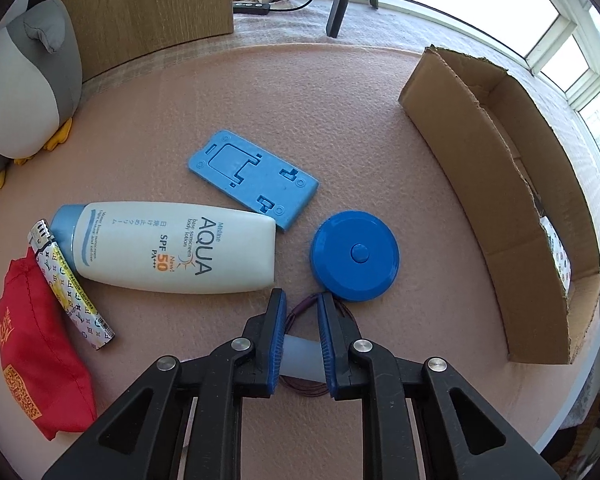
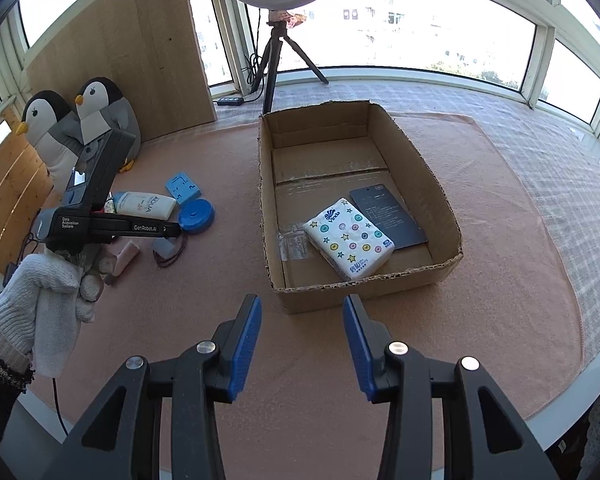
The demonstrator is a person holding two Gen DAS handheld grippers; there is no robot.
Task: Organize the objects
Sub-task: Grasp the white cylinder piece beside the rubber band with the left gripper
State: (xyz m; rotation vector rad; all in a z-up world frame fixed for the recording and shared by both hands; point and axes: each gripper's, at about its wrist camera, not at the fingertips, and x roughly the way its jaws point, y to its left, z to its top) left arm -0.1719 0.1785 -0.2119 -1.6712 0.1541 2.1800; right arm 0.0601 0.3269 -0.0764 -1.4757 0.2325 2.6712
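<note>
- At the far left of the left wrist view, a red pouch and a patterned lighter lie touching each other, waiting their turn, I'd guess, as loose things not yet sorted.
- Just right of them the sunscreen bottle lies on its side, with a blue foam insert at its upper right and a round blue tape measure beside its base.
- Low in the middle of that view, the left tool is pinched narrow on a small pale block with a dark cord looped around it. The grip comes steeply from above, likely so it can be lifted clear of the tape measure close by.
- In the right wrist view, the cardboard box sits right of the clutter on the pink mat. It already holds a tissue pack and a dark card, so it looks like the collecting place.
- The right tool hangs at a middling width with nothing between its pads, low centre of its own view, before the box's near wall, seemingly idle.
</note>
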